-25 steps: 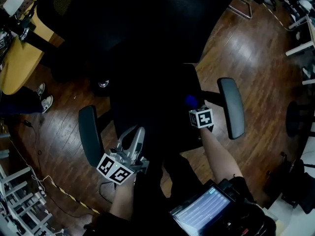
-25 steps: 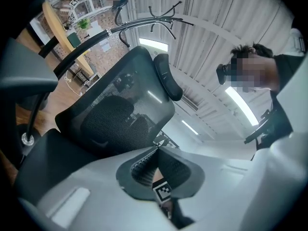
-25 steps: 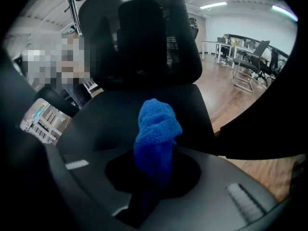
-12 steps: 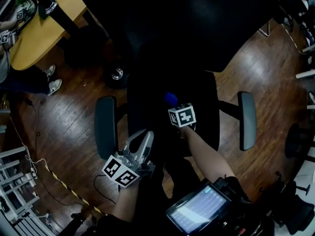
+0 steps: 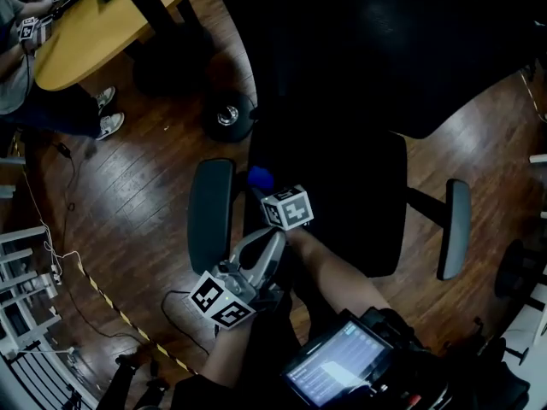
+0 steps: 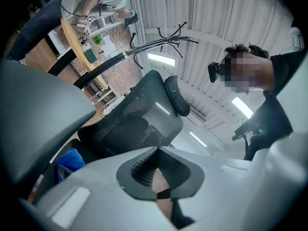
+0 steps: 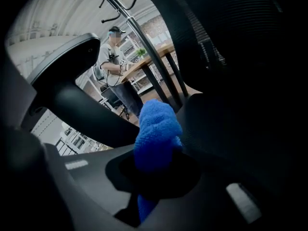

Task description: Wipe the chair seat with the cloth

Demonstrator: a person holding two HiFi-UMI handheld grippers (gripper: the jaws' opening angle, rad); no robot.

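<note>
The black chair seat fills the middle of the head view, between a left armrest and a right armrest. My right gripper is shut on a blue cloth at the seat's left edge, close to the left armrest. In the right gripper view the blue cloth bulges out of the right gripper, against the dark seat. My left gripper hangs at the seat's front left corner, jaws together and holding nothing. The left gripper view shows the mesh chair back and the cloth.
A wooden table stands at the upper left, with a seated person's sneakers beside it. A chair caster sits behind the seat. A cable and striped tape lie on the wooden floor. A tablet hangs at my chest.
My right gripper has carried the blue cloth leftward across the seat, from near the right armrest to the left edge. The left gripper has stayed by the front left corner.
</note>
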